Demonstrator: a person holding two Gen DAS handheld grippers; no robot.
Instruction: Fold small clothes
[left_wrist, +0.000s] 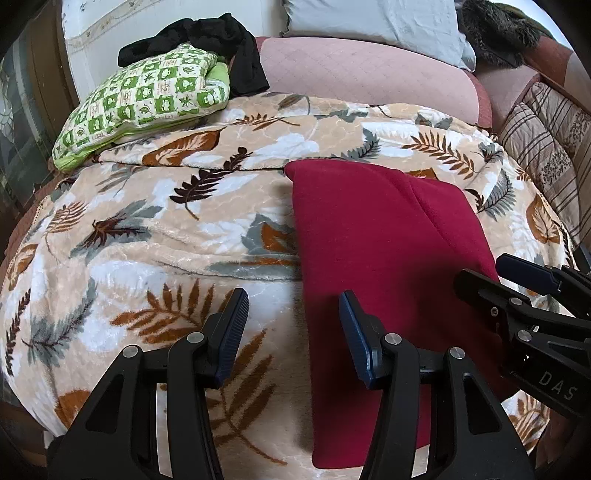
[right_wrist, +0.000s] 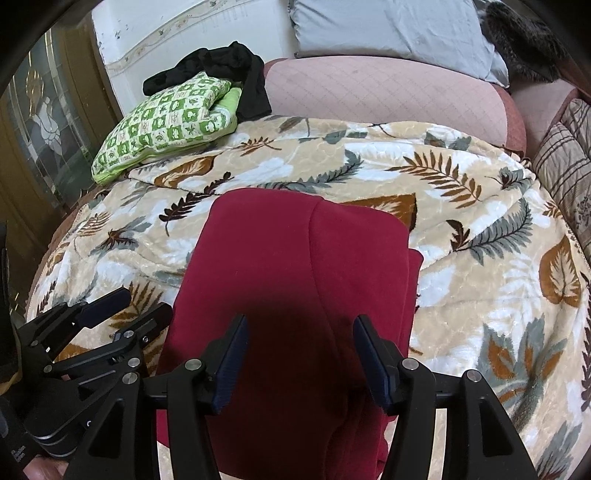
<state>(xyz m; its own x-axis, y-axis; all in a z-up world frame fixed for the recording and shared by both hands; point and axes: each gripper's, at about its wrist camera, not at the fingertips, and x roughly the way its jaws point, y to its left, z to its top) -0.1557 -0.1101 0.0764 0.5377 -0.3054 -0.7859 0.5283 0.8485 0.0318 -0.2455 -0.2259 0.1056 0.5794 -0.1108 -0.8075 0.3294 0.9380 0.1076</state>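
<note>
A dark red garment (left_wrist: 373, 251) lies folded lengthwise on the leaf-patterned blanket (left_wrist: 155, 229); it also shows in the right wrist view (right_wrist: 295, 280). My left gripper (left_wrist: 293, 301) is open and empty, hovering over the garment's left edge near its front end. My right gripper (right_wrist: 299, 326) is open and empty, hovering above the middle of the garment's near part. The right gripper also shows at the right of the left wrist view (left_wrist: 487, 275), and the left gripper at the lower left of the right wrist view (right_wrist: 147, 302).
A green checked pillow (left_wrist: 147, 99) and a black garment (left_wrist: 225, 40) lie at the back left. A pink cushion (left_wrist: 369, 77) and a grey pillow (left_wrist: 376, 22) sit behind. Striped cushions (left_wrist: 546, 136) line the right side. A glass door (right_wrist: 40, 122) is left.
</note>
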